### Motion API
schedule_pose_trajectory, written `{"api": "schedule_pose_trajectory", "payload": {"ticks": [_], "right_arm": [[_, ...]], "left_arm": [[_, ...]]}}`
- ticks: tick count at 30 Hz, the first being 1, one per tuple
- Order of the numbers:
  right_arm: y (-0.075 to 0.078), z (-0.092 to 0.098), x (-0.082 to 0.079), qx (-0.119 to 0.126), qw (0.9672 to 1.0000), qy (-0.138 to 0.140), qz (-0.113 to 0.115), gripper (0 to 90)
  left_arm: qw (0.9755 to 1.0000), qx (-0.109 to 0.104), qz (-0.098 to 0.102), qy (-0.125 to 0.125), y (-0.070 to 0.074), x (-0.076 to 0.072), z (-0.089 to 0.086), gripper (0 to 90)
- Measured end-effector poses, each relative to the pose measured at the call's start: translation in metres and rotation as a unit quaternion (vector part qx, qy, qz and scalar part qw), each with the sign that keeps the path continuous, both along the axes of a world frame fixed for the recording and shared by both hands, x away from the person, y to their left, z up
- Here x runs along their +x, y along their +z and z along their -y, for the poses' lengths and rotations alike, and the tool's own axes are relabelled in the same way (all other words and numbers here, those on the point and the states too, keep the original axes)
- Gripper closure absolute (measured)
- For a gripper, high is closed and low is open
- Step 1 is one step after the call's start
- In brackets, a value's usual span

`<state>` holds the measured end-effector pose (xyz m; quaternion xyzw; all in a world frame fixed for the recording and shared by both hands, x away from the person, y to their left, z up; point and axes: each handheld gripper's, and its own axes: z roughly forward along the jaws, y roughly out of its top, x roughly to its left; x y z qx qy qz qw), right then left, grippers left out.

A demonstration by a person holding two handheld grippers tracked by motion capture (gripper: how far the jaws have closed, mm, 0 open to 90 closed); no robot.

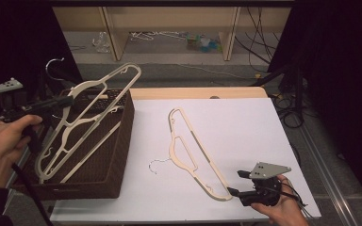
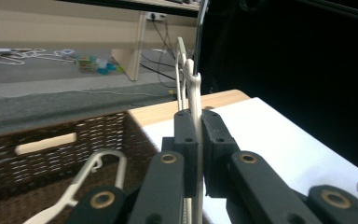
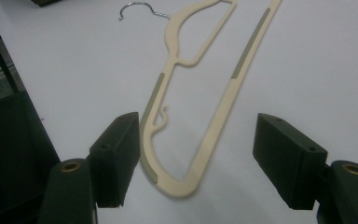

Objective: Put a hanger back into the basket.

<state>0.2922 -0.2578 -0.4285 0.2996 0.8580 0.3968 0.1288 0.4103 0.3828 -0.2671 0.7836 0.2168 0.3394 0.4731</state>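
A cream plastic hanger (image 1: 194,151) with a metal hook (image 1: 156,164) lies flat on the white table top (image 1: 245,122). My right gripper (image 1: 235,182) rests at its near end, open, the jaws standing either side of the hanger's rounded tip (image 3: 186,184) without pressing it. My left gripper (image 1: 68,100) is shut on a second cream hanger (image 1: 101,84), held tilted over the brown wicker basket (image 1: 124,141). From the left gripper view that hanger (image 2: 193,93) is edge-on between the pads. Another hanger (image 2: 91,175) lies inside the basket (image 2: 51,140).
The basket takes up the table's left side. Wooden shelf legs (image 1: 111,33) and cables (image 1: 259,52) stand on the floor beyond the far edge. Black curtains hang at both sides. A metal rail (image 1: 320,160) runs along the table's right.
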Motion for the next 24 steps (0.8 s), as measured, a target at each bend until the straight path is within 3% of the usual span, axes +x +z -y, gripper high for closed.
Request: {"api": "schedule_pose_trajectory", "payload": {"ticks": [4, 8, 11, 19, 24], "right_arm": [[0.0, 0.0, 0.0, 0.0, 1.0, 0.001, -0.001, 32.3], [-0.001, -0.001, 0.0, 0.001, 1.0, 0.002, -0.006, 31.0], [-0.002, -0.002, 0.0, -0.002, 1.0, 0.0, -0.006, 29.5], [-0.001, 0.0, 0.0, 0.001, 1.0, 0.0, -0.001, 27.7], [-0.001, -0.001, 0.001, 0.001, 1.0, 0.001, -0.002, 27.6]], "left_arm": [[0.9987, 0.05, 0.009, -0.003, -0.014, 0.011, -0.022, 85.9], [0.9968, 0.079, 0.01, -0.005, -0.026, 0.019, -0.032, 85.9], [0.9965, 0.083, 0.002, -0.004, -0.031, 0.023, -0.032, 85.9], [0.9953, 0.096, 0.006, -0.013, -0.037, 0.029, -0.041, 85.8], [0.9964, 0.084, -0.002, -0.011, -0.048, 0.025, -0.045, 85.9]]}}
